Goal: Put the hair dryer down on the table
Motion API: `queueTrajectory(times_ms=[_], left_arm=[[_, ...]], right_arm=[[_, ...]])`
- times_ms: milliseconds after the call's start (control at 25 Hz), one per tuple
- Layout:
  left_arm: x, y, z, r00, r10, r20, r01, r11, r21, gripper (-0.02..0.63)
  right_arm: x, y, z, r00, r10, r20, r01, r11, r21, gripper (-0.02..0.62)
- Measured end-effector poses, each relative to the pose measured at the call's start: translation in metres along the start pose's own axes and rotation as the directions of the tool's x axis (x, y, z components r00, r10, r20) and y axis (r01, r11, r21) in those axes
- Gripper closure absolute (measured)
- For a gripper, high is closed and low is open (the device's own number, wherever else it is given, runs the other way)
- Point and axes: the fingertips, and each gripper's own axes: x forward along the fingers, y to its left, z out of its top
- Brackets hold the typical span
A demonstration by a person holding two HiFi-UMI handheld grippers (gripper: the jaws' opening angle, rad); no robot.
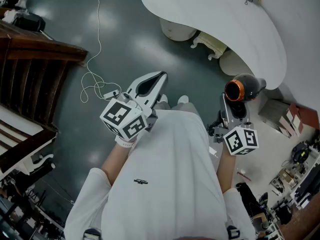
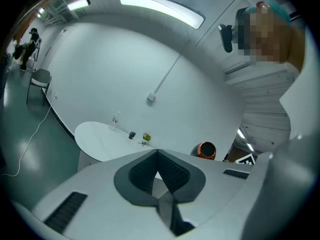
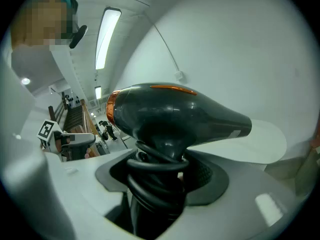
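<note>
At the left of centre in the head view, the left gripper hangs over the dark floor; its own view shows its jaws clenched tip to tip with nothing between them. At the right of centre, the right gripper grasps the hair dryer by its handle. The cord is coiled around the handle between the jaws, and the body sits above them. The hair dryer is in the air, near the edge of the white surface in the upper right of the frame.
</note>
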Motion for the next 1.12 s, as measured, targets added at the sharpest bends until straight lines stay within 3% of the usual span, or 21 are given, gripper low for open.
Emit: queueTrajectory(times_ms=[400, 1120], left_arm=[[0.004, -0.053, -0.012, 1.0, 0.025, 0.01, -0.025, 1.0, -0.017, 0.597], [0.049, -0.112, -0.061, 0.998, 0.04, -0.056, -0.04, 0.999, -0.013, 0.597]], right_arm=[[-0.039, -0.005, 0.035, 0.995, 0.067, 0.077, -0.063, 0.997, -0.044, 0.301], [-0.06, -0.05, 0.034, 0.986, 0.148, 0.076, -0.136, 0.98, -0.145, 0.301]])
